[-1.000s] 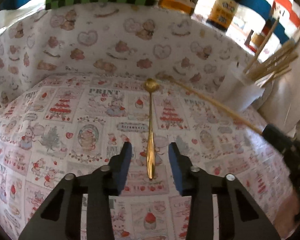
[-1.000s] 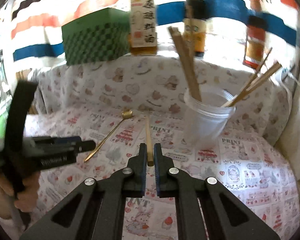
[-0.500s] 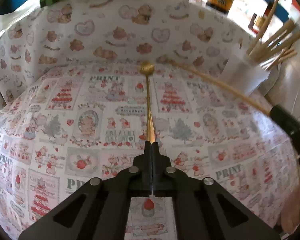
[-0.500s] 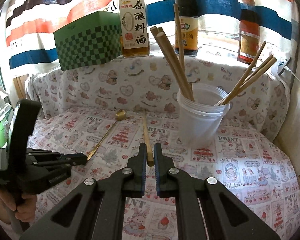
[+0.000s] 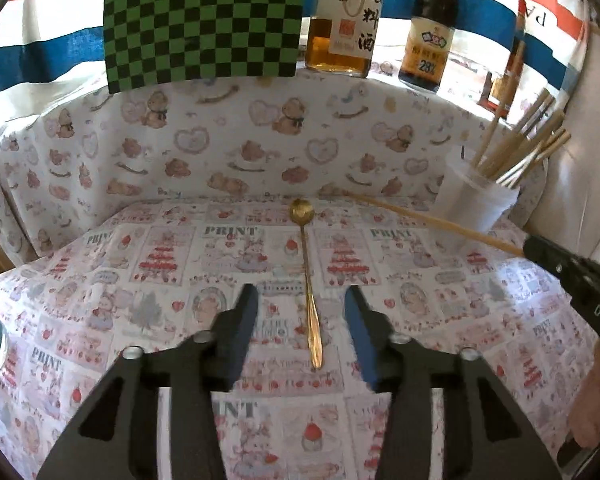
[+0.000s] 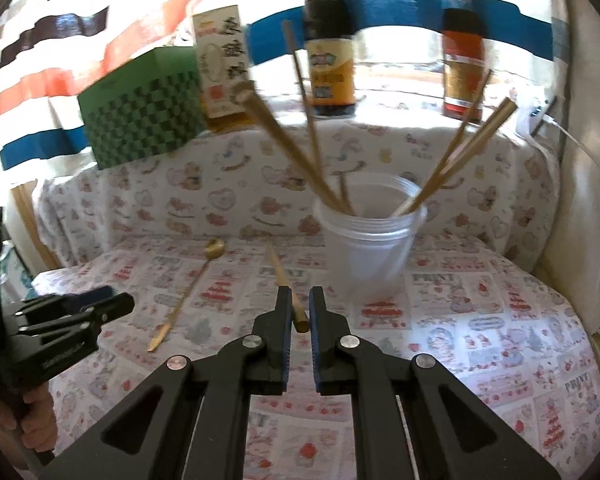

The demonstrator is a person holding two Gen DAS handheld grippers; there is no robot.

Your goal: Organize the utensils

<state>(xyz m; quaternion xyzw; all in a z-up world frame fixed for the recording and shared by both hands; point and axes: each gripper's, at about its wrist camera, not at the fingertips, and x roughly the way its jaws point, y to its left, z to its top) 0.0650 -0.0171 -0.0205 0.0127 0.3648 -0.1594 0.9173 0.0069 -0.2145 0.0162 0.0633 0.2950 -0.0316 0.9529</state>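
While the right gripper (image 6: 299,309) stays clamped on one chopstick (image 6: 281,277) pointing toward the cup (image 6: 370,250) at 1 o'clock, the left gripper (image 5: 300,330) has just opened its jaws, the gold spoon (image 5: 309,285) lying untouched between them on the tablecloth (image 5: 140,280), bowl at 12 o'clock.

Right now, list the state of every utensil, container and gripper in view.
Left gripper: open, jaws just opened, astride the spoon handle.
Right gripper: shut on a chopstick.
Gold spoon: flat on the cloth.
Chopstick: held by its thick end.
Plastic cup: upright, holding chopsticks.
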